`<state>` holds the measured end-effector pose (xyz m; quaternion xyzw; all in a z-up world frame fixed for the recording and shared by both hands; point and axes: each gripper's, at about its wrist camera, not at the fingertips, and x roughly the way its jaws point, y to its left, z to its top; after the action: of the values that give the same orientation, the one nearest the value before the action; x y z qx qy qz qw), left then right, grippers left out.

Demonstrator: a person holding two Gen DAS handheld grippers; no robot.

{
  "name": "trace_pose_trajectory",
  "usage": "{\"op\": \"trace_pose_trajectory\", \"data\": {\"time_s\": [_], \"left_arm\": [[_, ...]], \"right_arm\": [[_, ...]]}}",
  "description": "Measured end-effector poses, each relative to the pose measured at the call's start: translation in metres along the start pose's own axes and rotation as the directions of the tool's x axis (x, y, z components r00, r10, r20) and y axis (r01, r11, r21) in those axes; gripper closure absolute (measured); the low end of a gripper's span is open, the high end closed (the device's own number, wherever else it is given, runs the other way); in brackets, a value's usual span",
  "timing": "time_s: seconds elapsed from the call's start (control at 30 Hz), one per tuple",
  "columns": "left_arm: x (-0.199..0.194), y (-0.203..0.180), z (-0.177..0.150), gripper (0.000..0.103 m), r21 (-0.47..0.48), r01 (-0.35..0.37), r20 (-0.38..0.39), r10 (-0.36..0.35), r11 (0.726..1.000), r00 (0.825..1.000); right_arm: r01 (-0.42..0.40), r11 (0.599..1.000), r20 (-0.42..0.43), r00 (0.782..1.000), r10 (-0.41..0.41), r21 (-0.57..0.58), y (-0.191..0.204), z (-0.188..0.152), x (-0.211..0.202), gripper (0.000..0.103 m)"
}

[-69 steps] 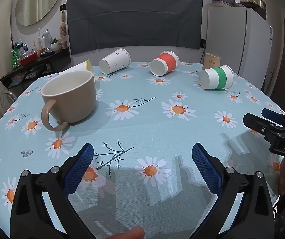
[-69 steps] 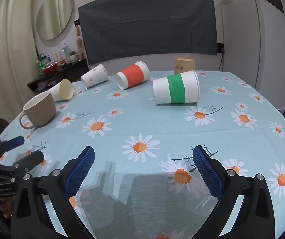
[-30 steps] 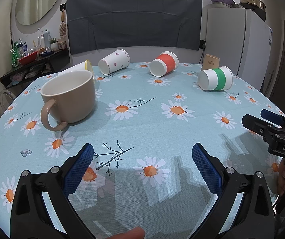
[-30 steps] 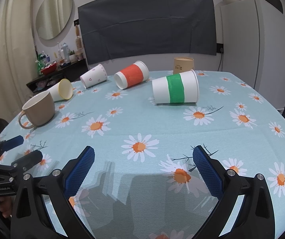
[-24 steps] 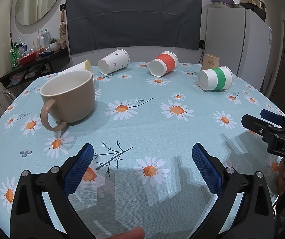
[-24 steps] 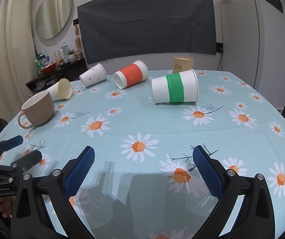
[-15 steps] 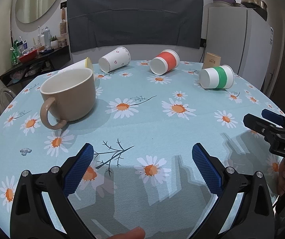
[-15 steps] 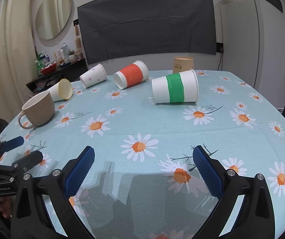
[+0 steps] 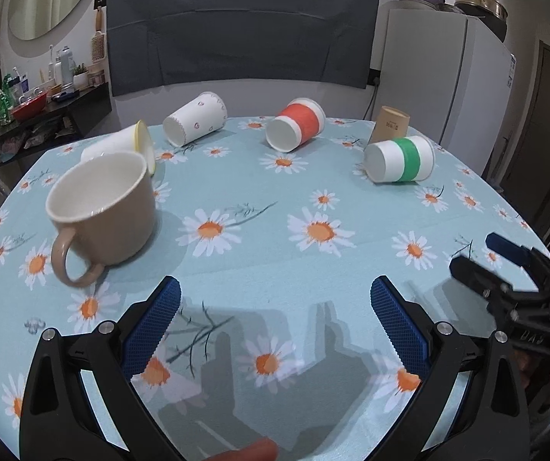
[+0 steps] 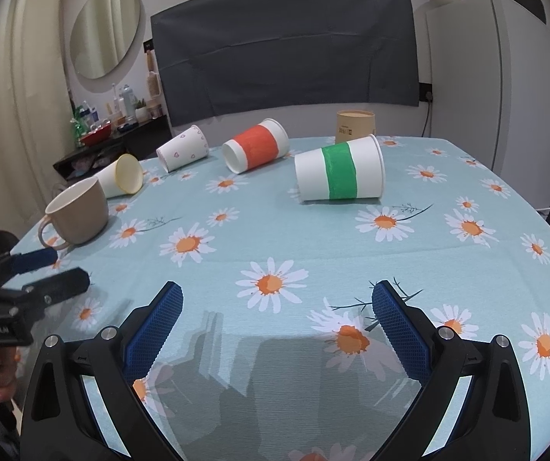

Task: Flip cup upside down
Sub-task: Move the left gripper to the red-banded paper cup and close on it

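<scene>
A beige mug (image 9: 102, 211) stands upright on the daisy tablecloth, handle toward me, ahead and left of my open, empty left gripper (image 9: 275, 322); it also shows in the right wrist view (image 10: 77, 215). Several paper cups lie on their sides: yellow-rimmed (image 9: 121, 148), heart-patterned (image 9: 194, 123), red-banded (image 9: 296, 125), green-banded (image 9: 400, 159) (image 10: 340, 173). My right gripper (image 10: 277, 324) is open and empty, low over the table, well short of the green-banded cup.
A brown paper cup (image 10: 353, 126) stands mouth-down at the table's far edge. A white fridge (image 10: 505, 96) is at the right. A dark shelf with bottles (image 9: 37, 115) is beyond the table at the left. Each gripper shows in the other's view (image 9: 505, 280) (image 10: 29, 280).
The left gripper has moved slightly forward and tilted down, so the mug and cups sit a little closer. The right gripper has barely moved. Both stay open.
</scene>
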<state>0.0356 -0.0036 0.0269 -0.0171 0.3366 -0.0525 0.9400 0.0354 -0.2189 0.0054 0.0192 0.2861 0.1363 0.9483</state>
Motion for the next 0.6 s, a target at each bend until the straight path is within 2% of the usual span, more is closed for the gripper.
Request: {"op": "trace_pose_trajectory", "data": {"time_s": [0.13, 0.27, 0.47, 0.6], "left_arm": [[0.010, -0.010, 0.039, 0.006, 0.053, 0.005, 0.009, -0.005, 0.999, 1.000], [0.038, -0.015, 0.074, 0.006, 0.090, 0.015, -0.031, -0.012, 0.996, 0.999], [0.101, -0.005, 0.110, 0.006, -0.029, 0.009, -0.120, -0.013, 1.000, 0.993], [0.139, -0.007, 0.129, 0.006, -0.012, -0.003, -0.155, 0.001, 1.000, 0.988]], "right_arm": [[0.000, 1.000, 0.006, 1.000, 0.000, 0.015, -0.002, 0.000, -0.001, 0.008], [0.004, 0.999, 0.010, 1.000, -0.005, 0.035, -0.007, 0.000, -0.001, 0.008], [0.015, 0.999, -0.006, 1.000, -0.015, 0.044, -0.008, 0.001, 0.001, 0.008], [0.003, 0.999, -0.006, 1.000, -0.003, 0.043, -0.008, 0.000, 0.002, 0.008]]}}
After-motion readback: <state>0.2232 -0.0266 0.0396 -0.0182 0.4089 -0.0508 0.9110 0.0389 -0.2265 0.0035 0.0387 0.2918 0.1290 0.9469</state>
